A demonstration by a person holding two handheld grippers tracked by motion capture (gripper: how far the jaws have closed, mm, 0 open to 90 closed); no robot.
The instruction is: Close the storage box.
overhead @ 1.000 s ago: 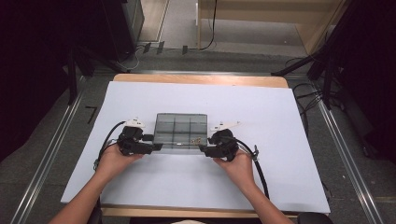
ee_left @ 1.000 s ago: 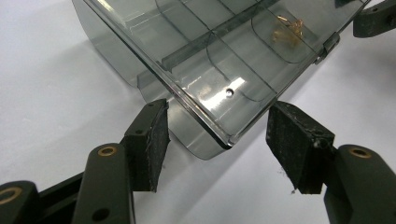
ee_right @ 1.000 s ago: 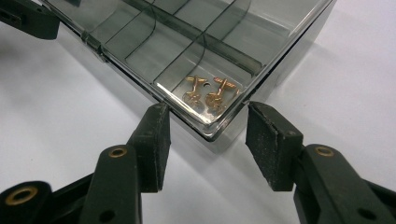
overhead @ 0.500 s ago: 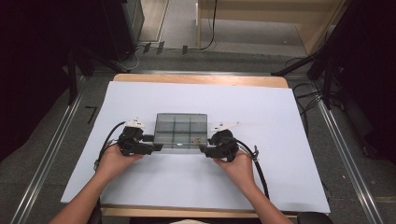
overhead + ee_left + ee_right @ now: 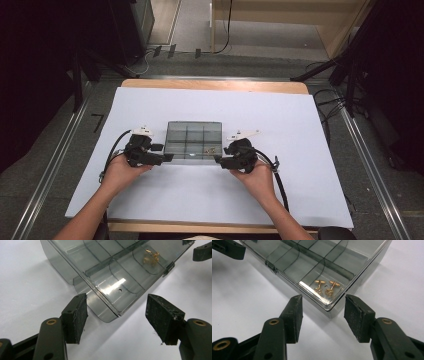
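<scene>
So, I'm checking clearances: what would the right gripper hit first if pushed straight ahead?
Probably the near corner of the clear compartment box, which sits just ahead between the open right gripper pads.

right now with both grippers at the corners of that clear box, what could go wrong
1. The left gripper has just been opening and its pads stand apart from the smoky plastic box, so closing off-centre might nudge the box aside on the white sheet.
2. The right gripper straddles the other near corner untouched; squeezing a corner could make the box slip out.
3. The gold cufflinks lie loose under the lid and could rattle about if the box tilts.
</scene>
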